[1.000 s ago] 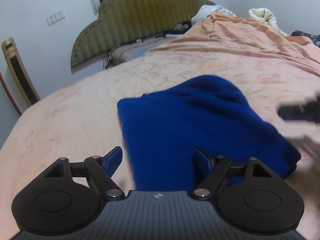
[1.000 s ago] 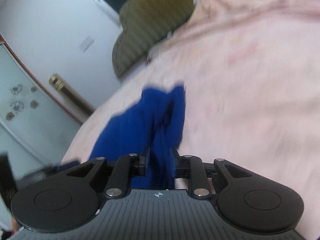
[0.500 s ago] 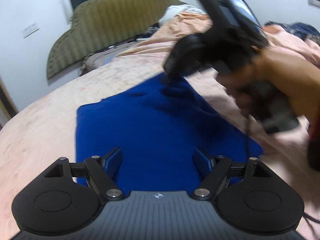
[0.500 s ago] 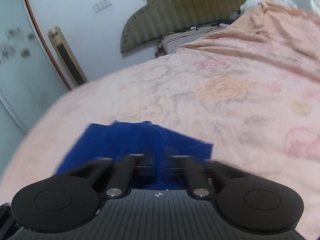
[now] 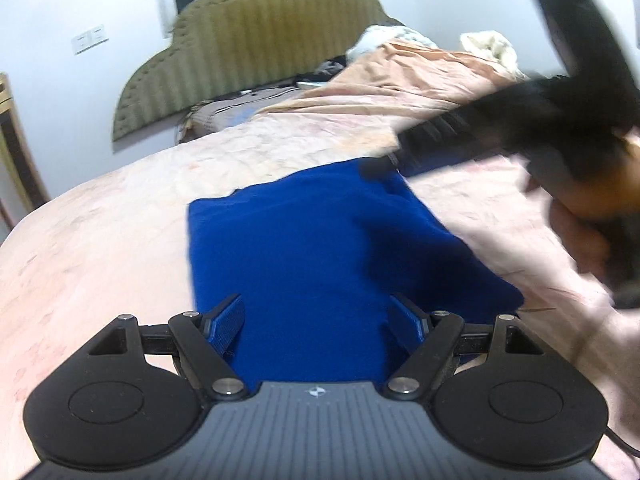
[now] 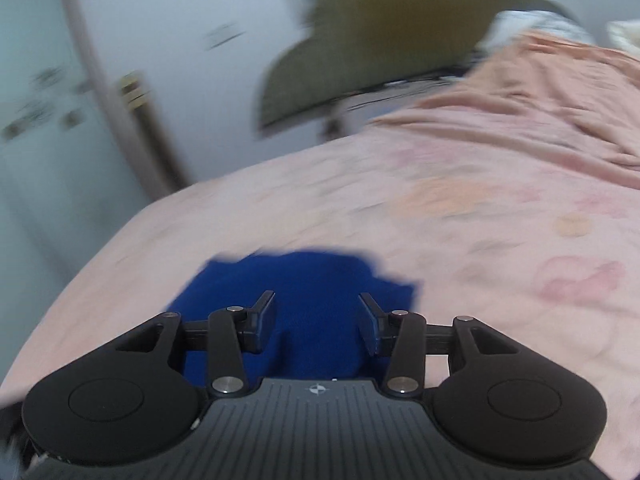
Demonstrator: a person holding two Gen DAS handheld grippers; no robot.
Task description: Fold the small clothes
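One folded deep-blue fleece garment (image 5: 320, 256) lies just ahead of the spread left gripper (image 5: 320, 320); the right gripper (image 6: 316, 316), having just been opening, hangs empty above its far edge.

So the bed (image 5: 120, 240) is taking up pretty much everything ahead of the tongs, wearing a pale pink floral cover. Farther out, an olive padded headboard (image 5: 248, 52) with a scalloped top is leaning against a white wall (image 5: 60, 8), and a peach blanket (image 5: 400, 80) is bunching up ahead and to the right with some whitish bedding (image 5: 488, 46) piling beyond it. A switch plate (image 5: 90, 39) is sitting on the wall left of the headboard. Way off left, a gold-trimmed dark upright thing (image 5: 12, 148) is standing, can't tell what. From the right tongs, pale patterned panels (image 6: 44, 120) are blurring by on the left.
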